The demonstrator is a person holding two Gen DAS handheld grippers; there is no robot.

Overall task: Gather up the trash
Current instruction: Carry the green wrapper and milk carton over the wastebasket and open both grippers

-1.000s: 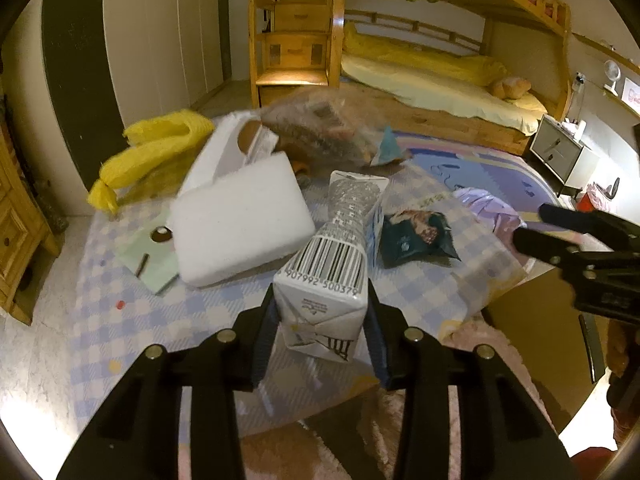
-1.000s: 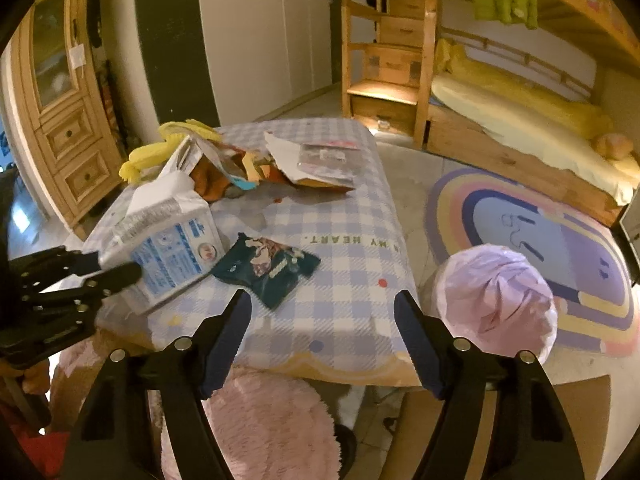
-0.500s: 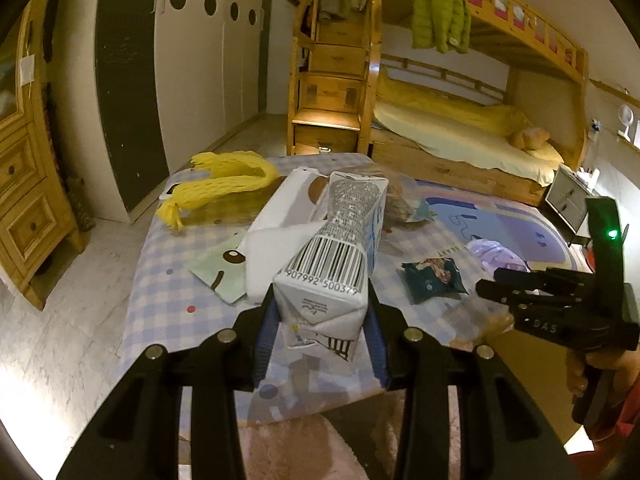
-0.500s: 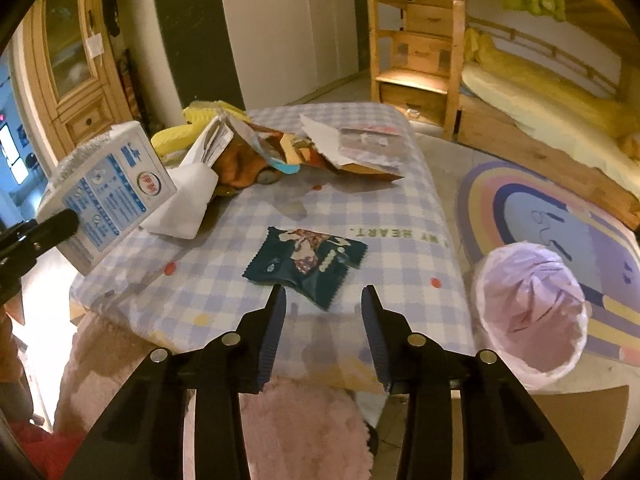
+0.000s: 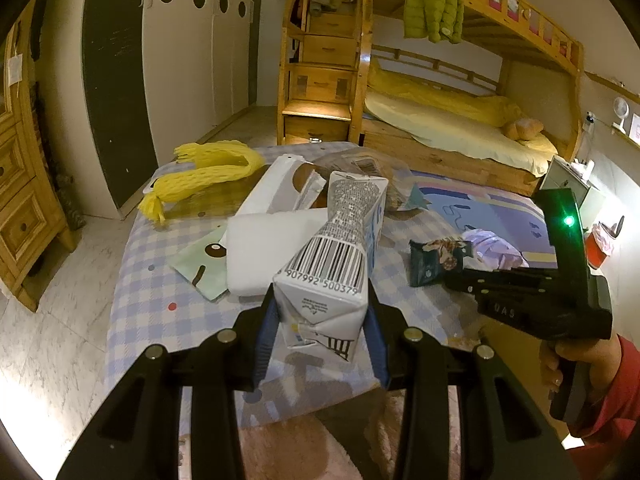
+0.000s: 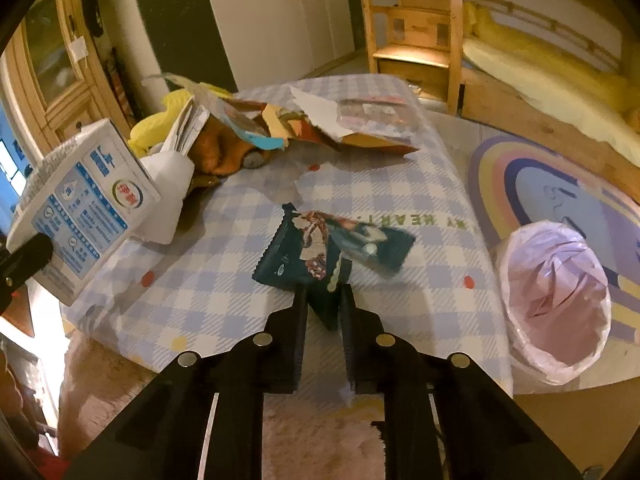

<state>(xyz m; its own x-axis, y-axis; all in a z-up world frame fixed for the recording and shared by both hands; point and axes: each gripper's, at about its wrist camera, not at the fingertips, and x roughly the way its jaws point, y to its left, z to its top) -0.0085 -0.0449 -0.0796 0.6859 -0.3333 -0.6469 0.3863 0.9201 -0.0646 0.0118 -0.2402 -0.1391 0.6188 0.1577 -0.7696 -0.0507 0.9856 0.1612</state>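
Observation:
My left gripper [image 5: 322, 312] is shut on a white milk carton [image 5: 332, 256] with a barcode, held above the near edge of the checked table [image 5: 132, 280]; the carton also shows in the right wrist view [image 6: 80, 208]. My right gripper [image 6: 324, 300] is shut on the near corner of a dark teal snack packet [image 6: 320, 248] lying on the table [image 6: 400, 184]. The packet also shows in the left wrist view [image 5: 436, 260]. A bin lined with a pink bag [image 6: 556, 304] stands on the floor to the right of the table.
More trash lies at the table's far side: a white foam block [image 5: 260, 248], yellow netting [image 5: 204, 172], torn paper and wrappers [image 6: 352, 124], a green card [image 5: 200, 264]. A pink fluffy seat [image 6: 320, 440] is below the near edge. A bunk bed [image 5: 460, 120] stands behind.
My right gripper moved forward and closed its fingers on the teal packet. My left gripper kept hold of the carton and drew back a little higher.

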